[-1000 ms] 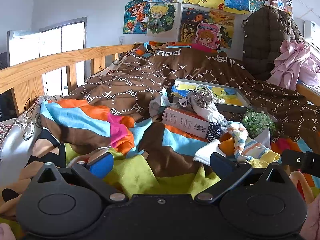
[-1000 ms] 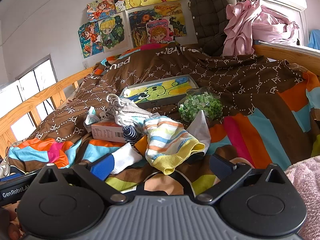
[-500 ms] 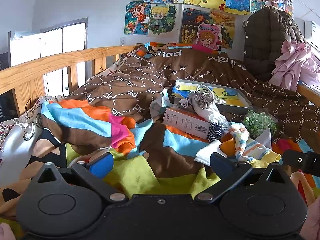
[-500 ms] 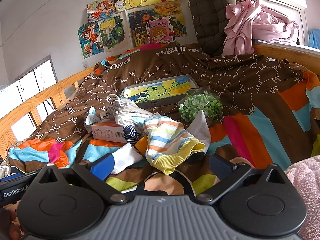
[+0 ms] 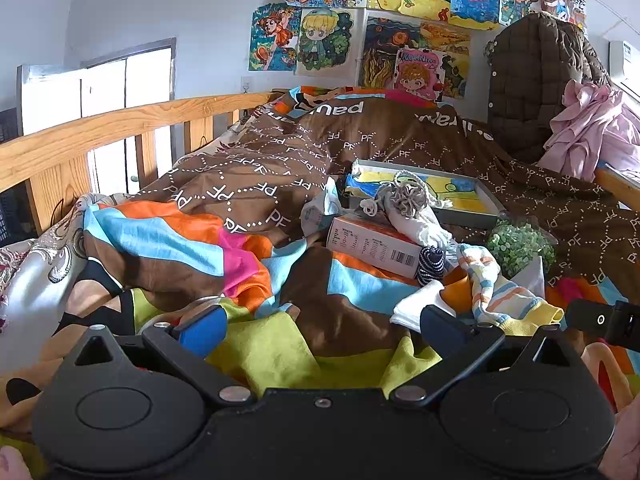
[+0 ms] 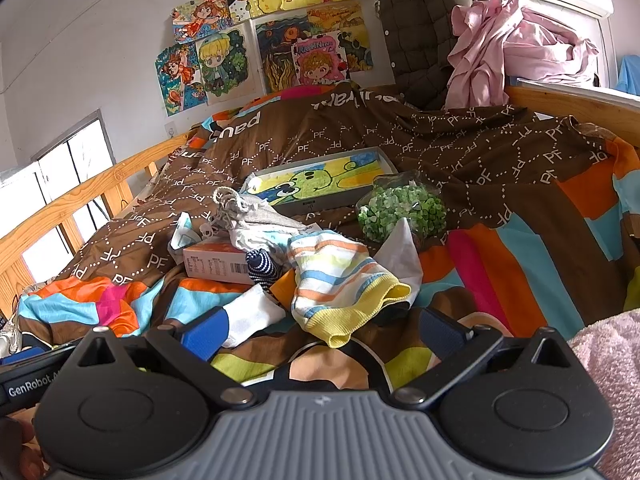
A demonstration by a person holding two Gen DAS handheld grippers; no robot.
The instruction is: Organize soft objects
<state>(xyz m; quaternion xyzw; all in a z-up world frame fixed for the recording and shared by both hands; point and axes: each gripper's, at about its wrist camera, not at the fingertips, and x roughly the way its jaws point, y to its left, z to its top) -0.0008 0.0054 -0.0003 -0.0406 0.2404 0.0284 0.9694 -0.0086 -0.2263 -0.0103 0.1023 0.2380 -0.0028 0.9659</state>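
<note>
Both your tools, left tool (image 5: pixel 320 324) and right tool (image 6: pixel 324 330), gape wide and empty above the bed's quilt (image 6: pixel 500 264), the striped sock (image 6: pixel 340 276) lying just ahead of the right one.

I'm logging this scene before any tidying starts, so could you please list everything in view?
Striped sock: 1, pastel stripes, yellow cuff, nearest the right gripper.
White sock: 1, white, left of the striped one.
Navy sock: 1, navy-white stripes, balled against the box.
Grey pouch: 1, grey, on the box.
Box: 1, orange-white, on the duvet.
Tray: 1, frog picture, mid-bed.
Bead bag: 1, green, right of the tray.
Duvet: 1, brown and multicolour.
Drawings: several, on the wall.
Jacket: 1, brown, hanging.
Pink clothes: heap, far right.
Left gripper: open.
Right gripper: open.
</note>
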